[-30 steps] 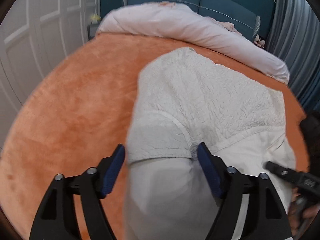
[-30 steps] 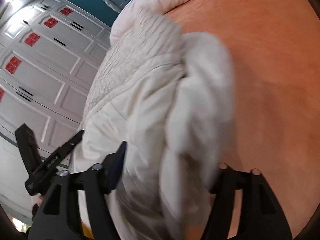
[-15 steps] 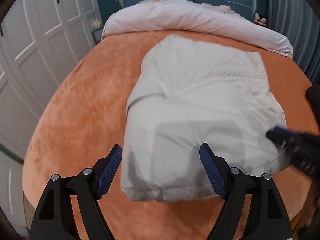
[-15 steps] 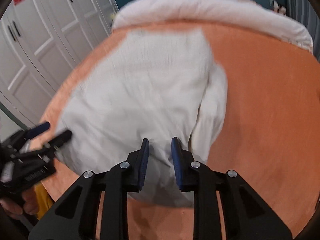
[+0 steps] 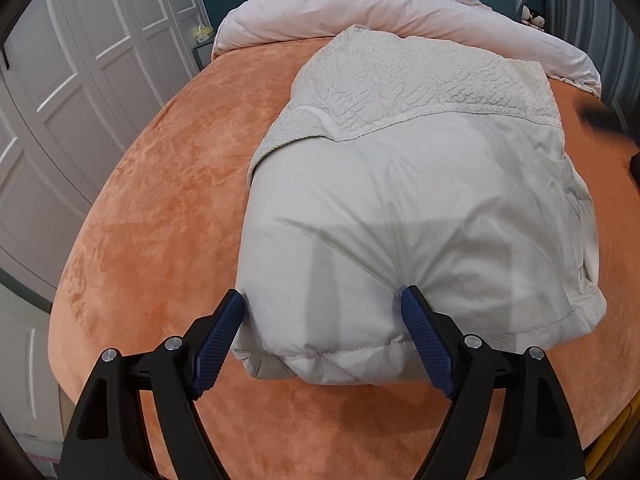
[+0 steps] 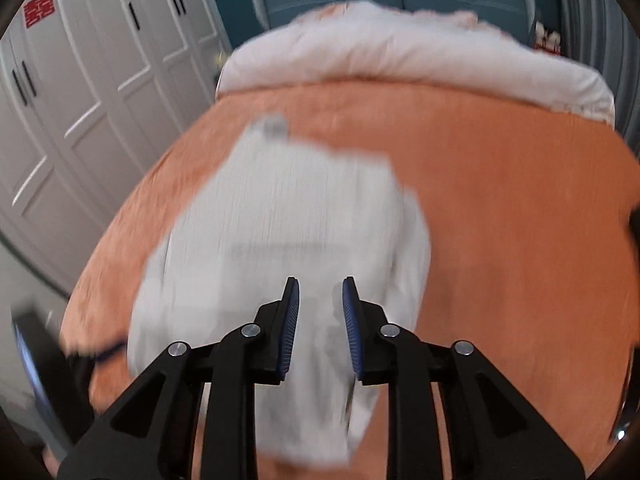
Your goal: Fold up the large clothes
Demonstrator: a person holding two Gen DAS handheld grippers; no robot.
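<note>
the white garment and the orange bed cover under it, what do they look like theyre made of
The garment: its near part looks like a thin, smooth, faintly glossy woven shell, probably nylon or polyester, puffed as if padded, with a stitched hem. Its far part is matte and crinkled, possibly fleece or a textured knit.

The orange cover: a short plush pile, velvet or velour by the look, with mottled light and dark patches.
</note>
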